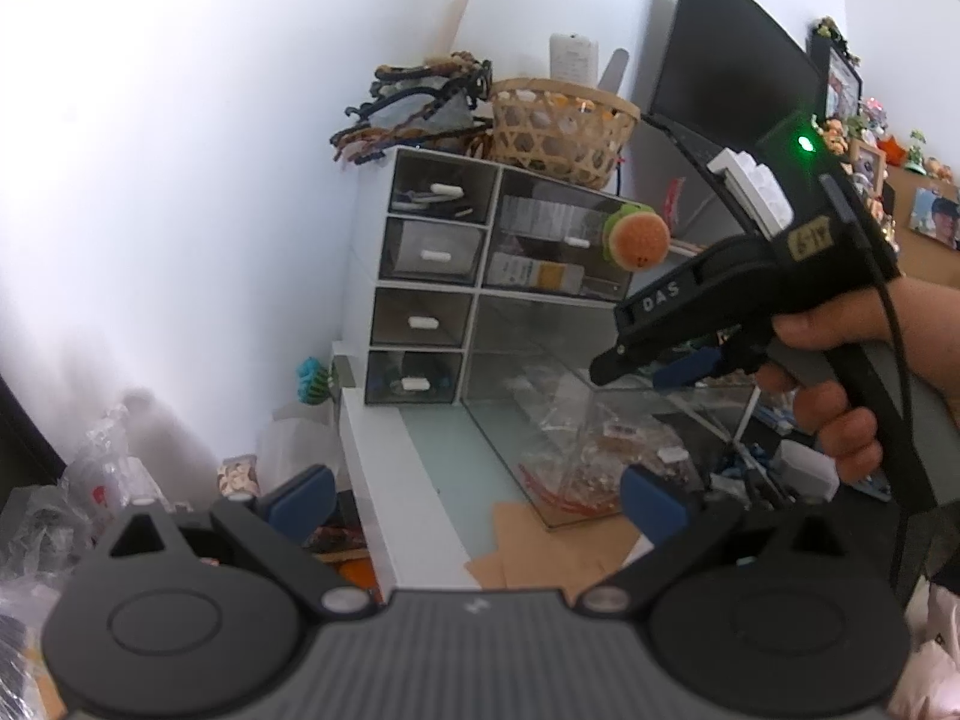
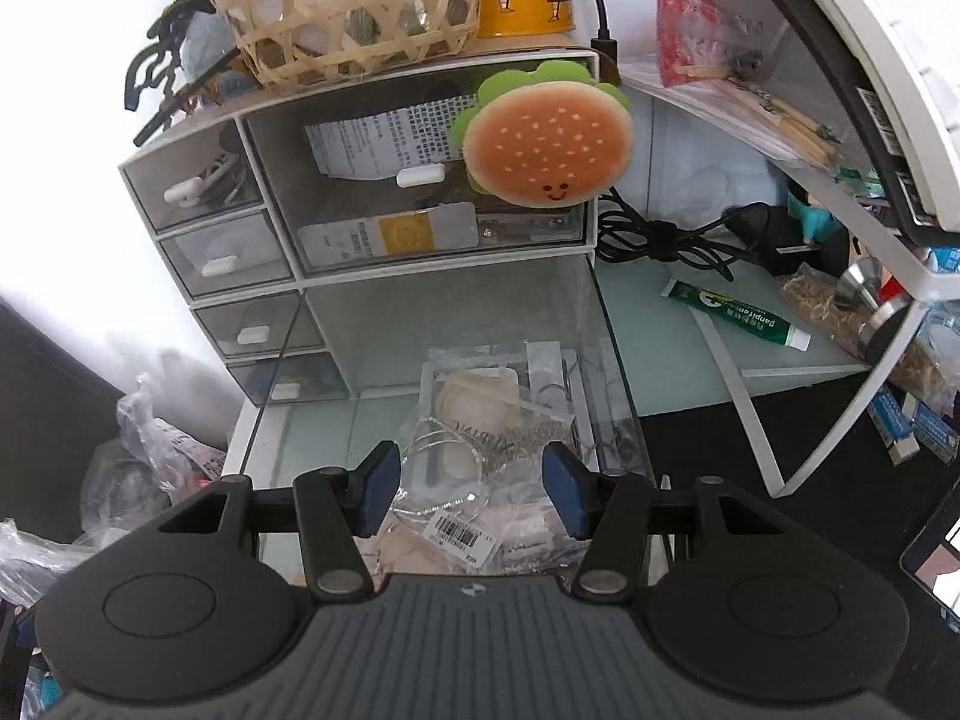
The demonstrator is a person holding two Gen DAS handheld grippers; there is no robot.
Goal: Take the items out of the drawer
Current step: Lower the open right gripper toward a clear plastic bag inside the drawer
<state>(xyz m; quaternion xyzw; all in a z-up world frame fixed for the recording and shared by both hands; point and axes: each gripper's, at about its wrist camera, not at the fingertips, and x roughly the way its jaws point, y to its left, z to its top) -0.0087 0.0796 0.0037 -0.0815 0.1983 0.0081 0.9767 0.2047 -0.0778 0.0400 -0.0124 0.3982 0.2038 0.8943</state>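
A clear plastic drawer (image 2: 612, 354) is pulled out of the white drawer cabinet (image 2: 288, 276) and holds several small clear bags (image 2: 480, 414) of jewellery and a barcode tag (image 2: 459, 531). My right gripper (image 2: 471, 495) is open and empty, its blue pads just above the bags at the drawer's near end. In the left wrist view the same open drawer (image 1: 540, 396) shows, with the right gripper (image 1: 660, 336) held over it by a hand. My left gripper (image 1: 474, 498) is open wide and empty, back from the drawer over the desk edge.
A burger-shaped plush (image 2: 549, 141) hangs in front of the upper drawer. A woven basket (image 2: 348, 6) and hair clips sit on the cabinet. A green tube (image 2: 738, 315), a black cable (image 2: 666, 240) and a white shelf (image 2: 840, 192) stand right. Plastic bags (image 1: 108, 474) lie left.
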